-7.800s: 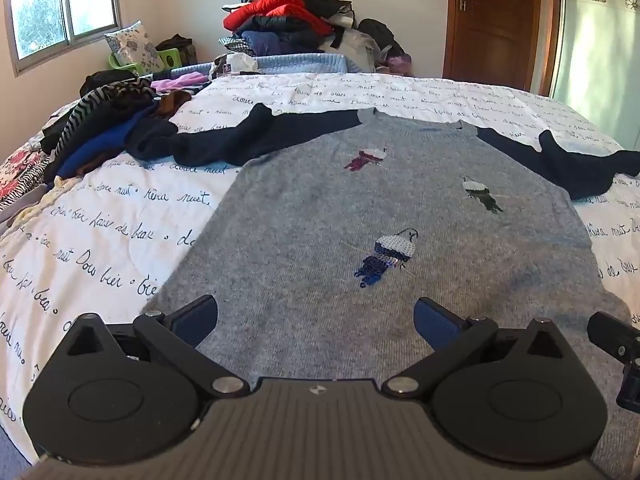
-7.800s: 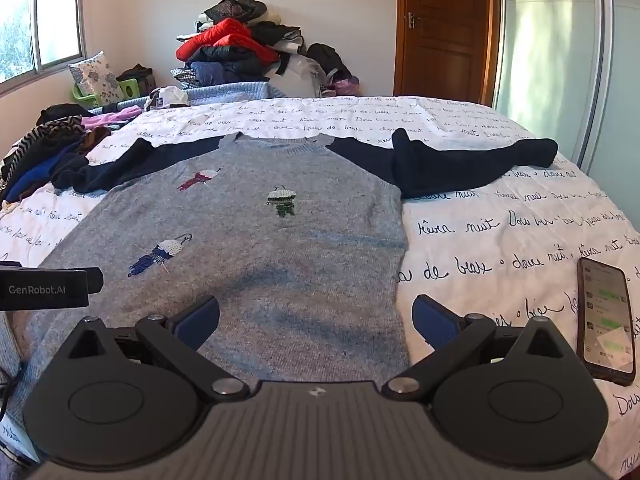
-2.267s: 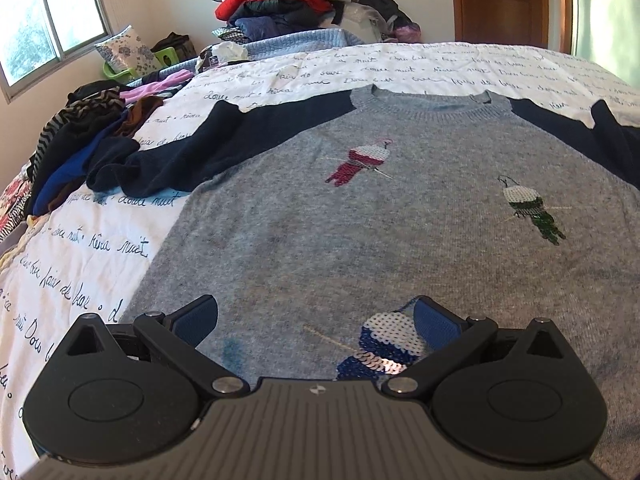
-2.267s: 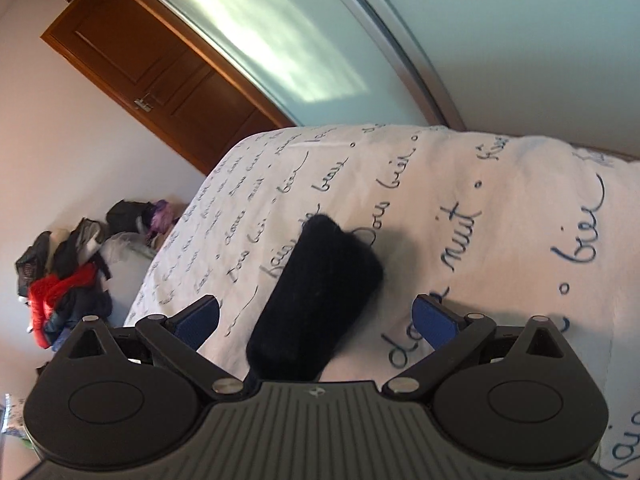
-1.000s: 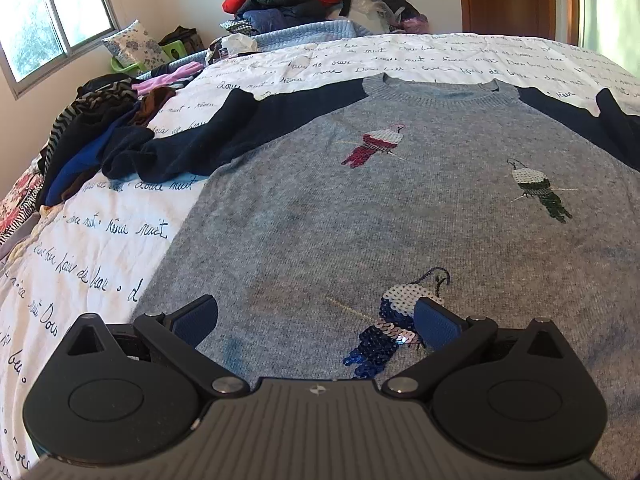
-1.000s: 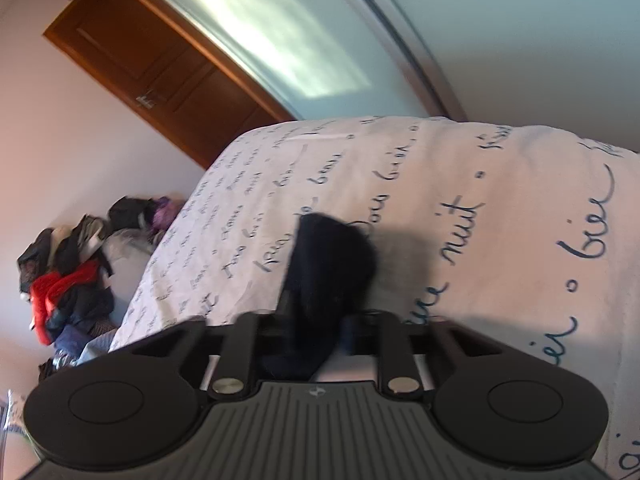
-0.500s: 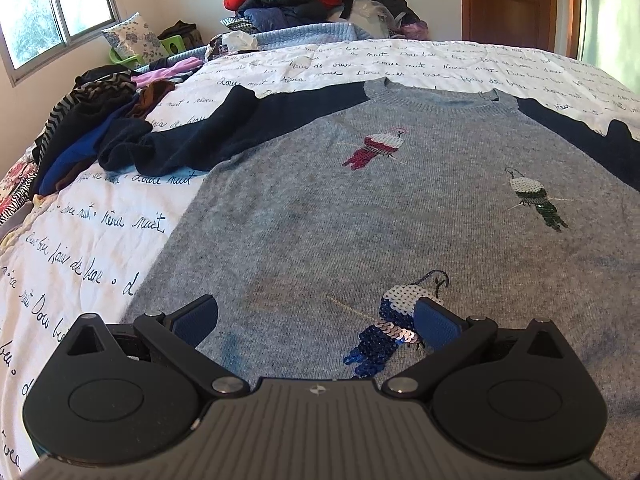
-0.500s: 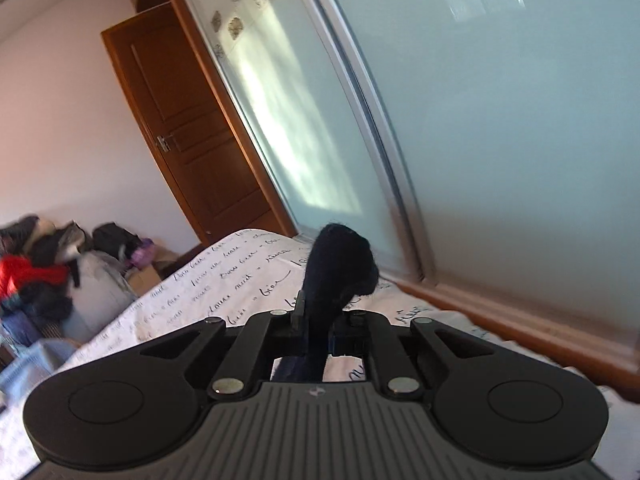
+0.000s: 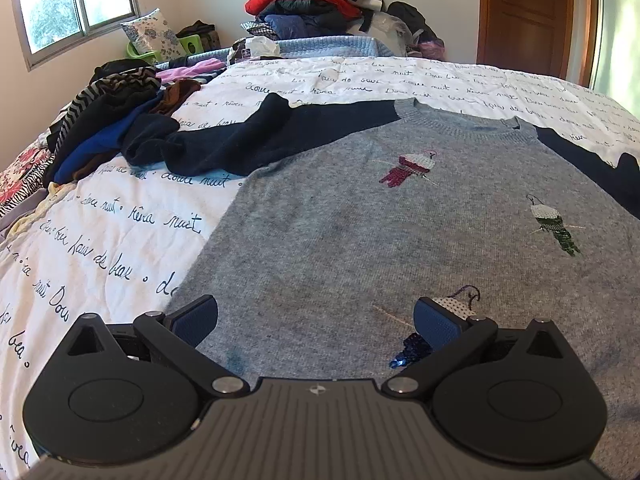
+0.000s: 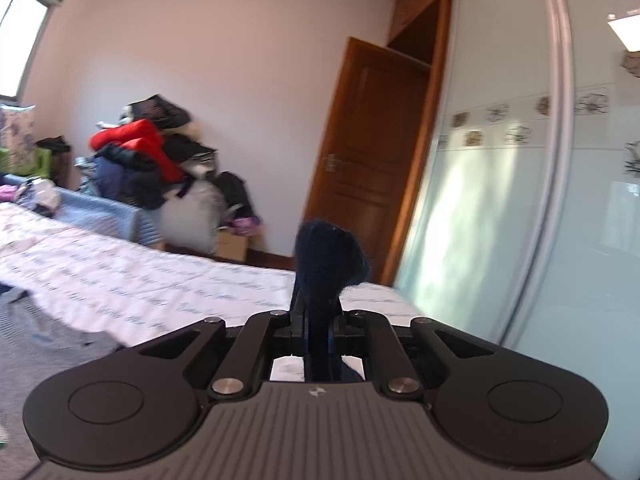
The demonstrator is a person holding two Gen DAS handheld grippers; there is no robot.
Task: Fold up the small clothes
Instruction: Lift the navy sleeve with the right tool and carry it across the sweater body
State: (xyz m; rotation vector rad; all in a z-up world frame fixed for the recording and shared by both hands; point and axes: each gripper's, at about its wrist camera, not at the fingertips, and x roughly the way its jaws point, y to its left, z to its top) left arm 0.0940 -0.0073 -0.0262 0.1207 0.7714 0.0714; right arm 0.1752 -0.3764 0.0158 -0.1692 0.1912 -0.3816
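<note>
A grey sweater with navy sleeves and sequin birds lies flat, front up, on the bed. Its left sleeve stretches out toward the clothes heap. My left gripper hangs open just above the sweater's lower front, nothing between its fingers. My right gripper is shut on the cuff of the sweater's right navy sleeve, which sticks up out of the jaws, lifted off the bed. In the right wrist view a bit of the grey body shows at the lower left.
The white quilt with script writing covers the bed. A heap of dark and striped clothes lies at its left side. More clothes are piled against the far wall. A wooden door and sliding glass wardrobe doors stand on the right.
My right gripper, shut on the sleeve cuff, has lifted it off the bed, rolled upright and swung toward the sweater. The left gripper has drifted back a little and stayed open.
</note>
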